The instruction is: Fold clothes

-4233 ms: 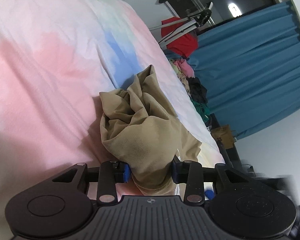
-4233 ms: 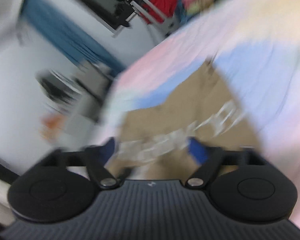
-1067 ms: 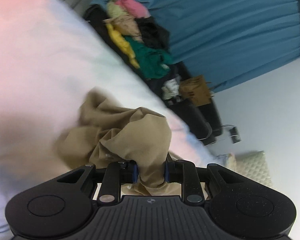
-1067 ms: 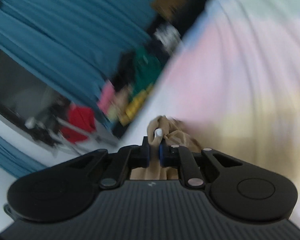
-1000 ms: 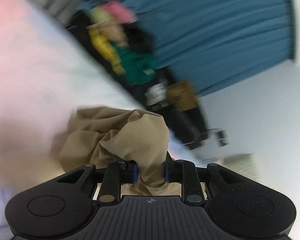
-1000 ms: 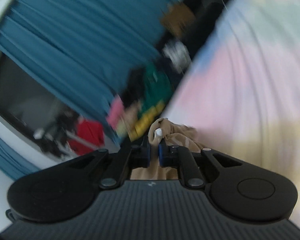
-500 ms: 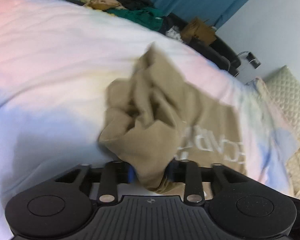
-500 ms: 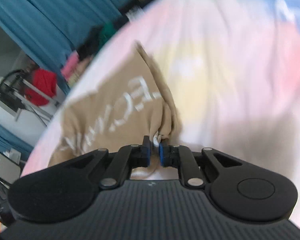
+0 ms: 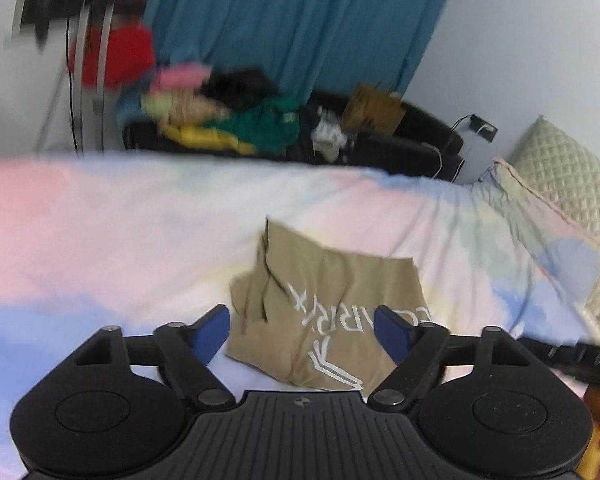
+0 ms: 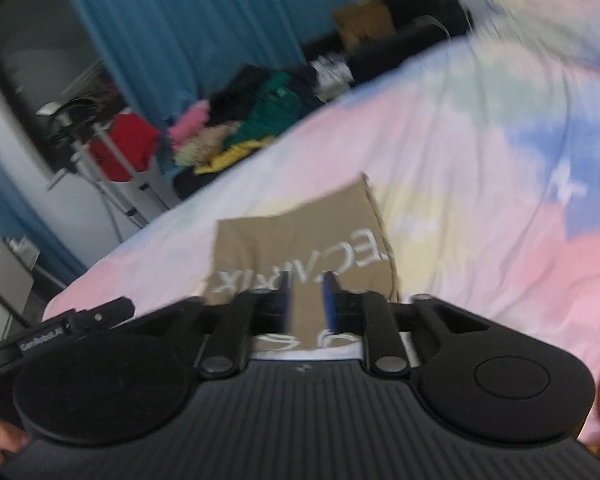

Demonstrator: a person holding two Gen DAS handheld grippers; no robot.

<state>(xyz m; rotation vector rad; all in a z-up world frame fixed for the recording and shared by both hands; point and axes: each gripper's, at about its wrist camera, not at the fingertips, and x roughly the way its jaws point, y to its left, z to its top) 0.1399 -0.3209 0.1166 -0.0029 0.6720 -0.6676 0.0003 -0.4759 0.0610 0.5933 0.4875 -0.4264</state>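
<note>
A tan T-shirt (image 9: 324,304) with white lettering lies on the pastel tie-dye bed sheet (image 9: 100,240), partly spread, bunched along its left side. My left gripper (image 9: 302,334) is wide open and empty, just above the shirt's near edge. The shirt also shows in the right wrist view (image 10: 300,236), lying flat with the letters upside down. My right gripper (image 10: 306,300) hovers over the shirt's near part with its jaws a narrow gap apart and nothing between them.
A pile of coloured clothes (image 9: 228,120) lies on a dark bench beyond the bed, before a blue curtain (image 9: 300,20). A quilted cream pillow (image 9: 572,192) lies at the right. A tripod with a red garment (image 10: 116,152) stands at the left.
Both grippers have let go of the shirt. The left jaws opened wide, the right jaws opened slightly, and both pulled back. The shirt now lies spread on the bed.
</note>
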